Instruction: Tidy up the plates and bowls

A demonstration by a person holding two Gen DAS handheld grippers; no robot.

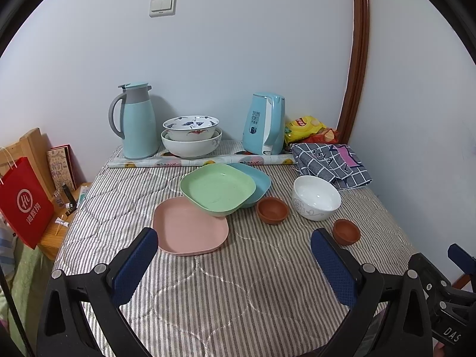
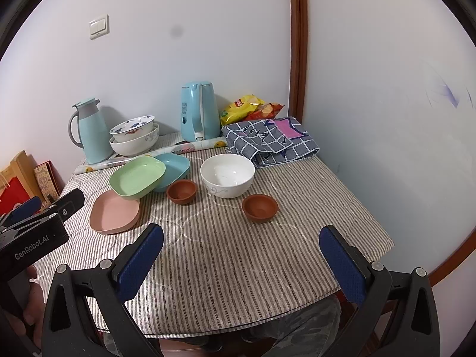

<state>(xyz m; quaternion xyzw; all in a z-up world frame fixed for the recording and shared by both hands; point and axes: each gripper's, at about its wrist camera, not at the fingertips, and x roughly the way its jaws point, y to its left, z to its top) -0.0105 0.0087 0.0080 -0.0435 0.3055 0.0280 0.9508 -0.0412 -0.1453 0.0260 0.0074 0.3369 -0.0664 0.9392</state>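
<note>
Pale blue-white walls met at a corner trimmed with a dark brown wooden moulding [image 2: 298, 44], and a cream double light switch [image 1: 162, 5] sat high on the wall. Below them, a table was covered with a quilted cloth of fine grey and white stripes [image 2: 238, 253].

Both tools hovered over the near edge of the table, holding nothing. The left gripper [image 1: 235, 264] had its black plastic arms spread wide, and its fingers [image 1: 135, 267] were faced with textured dark blue pads. The right gripper [image 2: 241, 261] was likewise spread wide and empty.

Three matte plastic plates with rounded square outlines lay left of centre: a pink plate [image 1: 190, 229] flat on the cloth, a light green plate [image 1: 217, 189] tilted with one edge resting on the pink one, and a blue plate [image 1: 255, 181] partly under the green one. Just right of them stood a small terracotta bowl [image 1: 272, 209], then a glossy white ceramic bowl with a grey floral pattern [image 1: 316, 197], and nearer the front a second small terracotta bowl [image 1: 346, 230], each apart from the others.

Along the back wall stood a pale blue thermos jug with a grey handle [image 1: 135, 120], two nested white porcelain bowls with painted blue and red motifs [image 1: 192, 135], and a pale blue plastic electric kettle [image 1: 263, 123]. A rolled printed sheet [image 1: 202, 160] lay in front of them. A folded navy checked cloth [image 1: 330, 163] and shiny yellow and red snack bags [image 1: 309, 129] filled the back right corner. A red paper bag [image 1: 25, 202] stood left of the table.
</note>
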